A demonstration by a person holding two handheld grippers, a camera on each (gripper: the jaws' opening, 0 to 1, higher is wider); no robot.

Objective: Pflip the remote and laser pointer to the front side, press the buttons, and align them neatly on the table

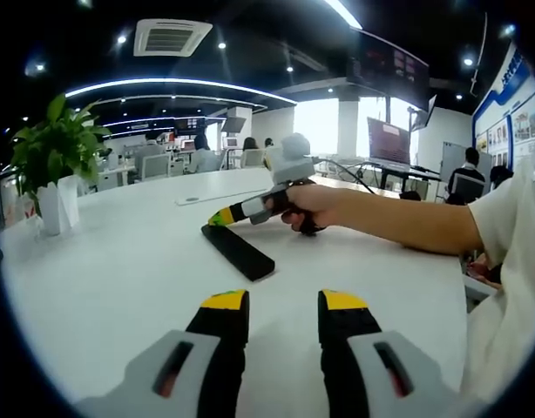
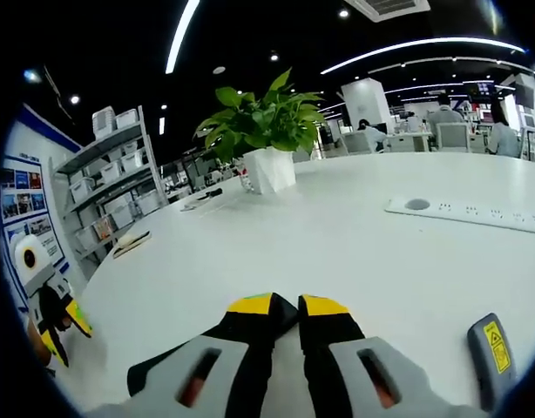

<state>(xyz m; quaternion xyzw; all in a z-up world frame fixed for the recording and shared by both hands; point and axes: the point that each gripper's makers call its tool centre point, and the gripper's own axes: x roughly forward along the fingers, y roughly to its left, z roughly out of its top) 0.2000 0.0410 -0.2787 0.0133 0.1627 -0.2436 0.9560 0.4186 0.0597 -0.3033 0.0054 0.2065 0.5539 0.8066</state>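
Left gripper (image 1: 282, 306): jaws stand apart with white table showing between the yellow tips; nothing is held.
Right gripper (image 2: 286, 306): yellow tips drawn close, almost touching, with a dark object under them; whether they grip it cannot be told. In the left gripper view it (image 1: 222, 216) is held by a hand (image 1: 313, 205), its tip at the far end of the remote.
Remote (image 1: 238, 251): a flat black bar lying on the table, angled, ahead of the left jaws with bare table between them.
Laser pointer (image 2: 493, 352): a dark grey piece with a yellow warning label, lying on the table just right of the right gripper, apart from it.
Open room: wide bare table (image 1: 119, 270) left of the remote and far of both grippers.
Table and surroundings: a white round top; a potted plant (image 2: 266, 131) in a white pot stands far; a flush power strip (image 2: 463, 212) lies far right.
Room: an office with shelving (image 2: 111, 178), ceiling lights and seated people in the distance.
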